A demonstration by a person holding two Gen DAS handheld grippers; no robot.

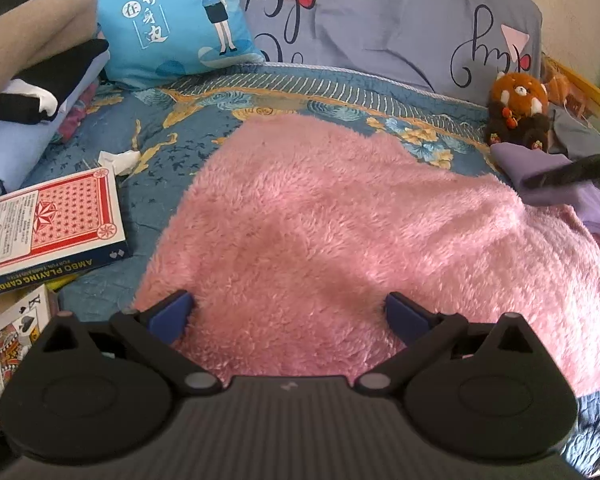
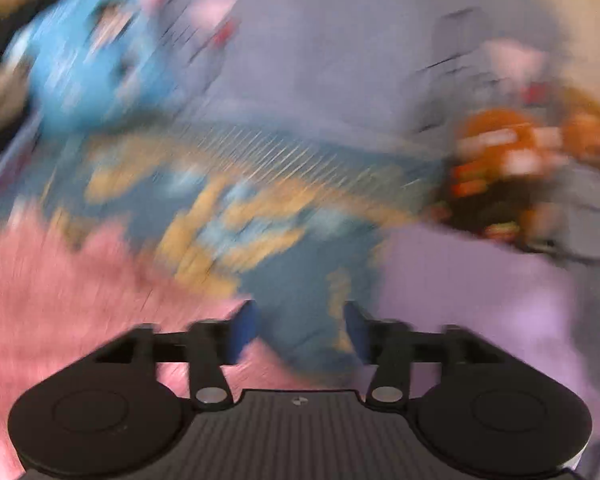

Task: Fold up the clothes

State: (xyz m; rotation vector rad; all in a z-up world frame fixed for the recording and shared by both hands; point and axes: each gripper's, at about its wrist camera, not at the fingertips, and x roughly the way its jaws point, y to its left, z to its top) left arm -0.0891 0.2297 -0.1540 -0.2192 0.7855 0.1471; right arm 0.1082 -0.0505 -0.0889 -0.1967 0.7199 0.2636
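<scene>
A fluffy pink garment (image 1: 340, 232) lies spread on the blue patterned bedspread (image 1: 172, 136). My left gripper (image 1: 288, 316) is open, its blue-padded fingers wide apart just over the garment's near edge, holding nothing. The right gripper's dark body (image 1: 576, 170) shows at the right edge over a lilac cloth (image 1: 540, 160). The right wrist view is motion-blurred: my right gripper (image 2: 300, 330) is open and empty above the bedspread (image 2: 300, 280), with the pink garment (image 2: 60, 300) to its left and the lilac cloth (image 2: 480, 300) to its right.
A playing-card box (image 1: 52, 224) and loose cards lie at the left. A stack of folded clothes (image 1: 28, 120) sits far left. A blue cartoon cushion (image 1: 160, 20), grey-purple pillows (image 1: 380, 20) and a brown plush toy (image 1: 516, 108) line the back.
</scene>
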